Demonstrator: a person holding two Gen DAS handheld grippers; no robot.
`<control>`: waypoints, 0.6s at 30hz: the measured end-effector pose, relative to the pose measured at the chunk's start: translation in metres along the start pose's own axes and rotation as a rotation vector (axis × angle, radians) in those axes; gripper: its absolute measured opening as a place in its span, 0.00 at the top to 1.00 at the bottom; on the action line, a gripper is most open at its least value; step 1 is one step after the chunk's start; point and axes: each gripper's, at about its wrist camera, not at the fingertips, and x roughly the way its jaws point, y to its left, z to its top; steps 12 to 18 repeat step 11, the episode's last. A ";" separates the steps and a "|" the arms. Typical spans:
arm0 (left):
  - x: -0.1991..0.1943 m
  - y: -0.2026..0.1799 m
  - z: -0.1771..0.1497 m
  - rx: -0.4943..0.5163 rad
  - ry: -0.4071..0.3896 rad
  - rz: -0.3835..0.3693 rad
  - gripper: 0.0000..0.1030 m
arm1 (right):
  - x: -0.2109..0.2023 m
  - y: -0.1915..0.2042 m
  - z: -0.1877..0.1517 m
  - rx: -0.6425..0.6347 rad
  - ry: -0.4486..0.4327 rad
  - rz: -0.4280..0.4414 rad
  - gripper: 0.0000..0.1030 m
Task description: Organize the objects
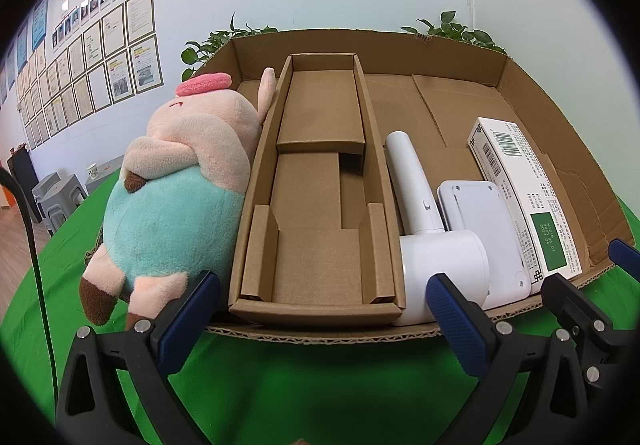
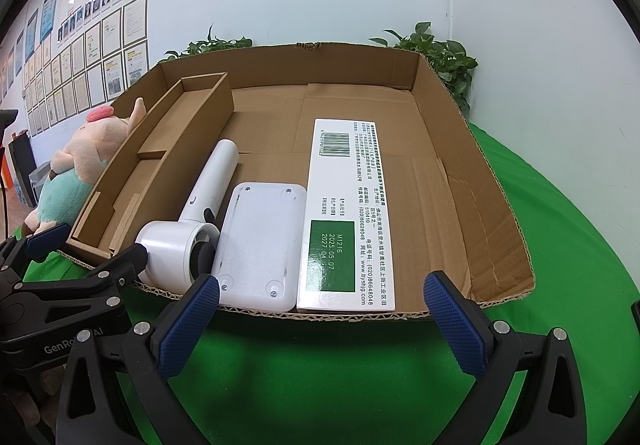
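A shallow cardboard tray (image 1: 560, 149) (image 2: 472, 205) lies on a green cloth. In it lie a long open cardboard box (image 1: 316, 205) (image 2: 160, 149), a white handheld fan (image 1: 424, 213) (image 2: 192, 221), a flat white device (image 1: 480, 229) (image 2: 260, 245) and a white printed box (image 1: 528, 197) (image 2: 348, 213). A pink and teal plush pig (image 1: 176, 197) (image 2: 76, 165) leans at the tray's left side. My left gripper (image 1: 320, 319) is open and empty before the tray's near edge. My right gripper (image 2: 320, 317) is open and empty before the device and printed box.
The green cloth (image 1: 320, 385) (image 2: 580, 245) covers the table around the tray. Potted plants (image 2: 440, 57) stand behind the tray against a white wall. Framed papers (image 1: 100, 57) hang on the left wall. A black cable (image 1: 36, 245) hangs at far left.
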 end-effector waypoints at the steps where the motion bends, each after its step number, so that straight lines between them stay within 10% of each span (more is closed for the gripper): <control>1: 0.000 0.000 0.000 0.000 0.000 0.000 0.01 | -0.001 0.000 0.000 0.000 0.000 0.000 0.00; 18: 0.000 0.000 0.000 0.000 0.000 0.000 0.00 | 0.000 0.000 0.000 0.000 0.000 0.000 0.00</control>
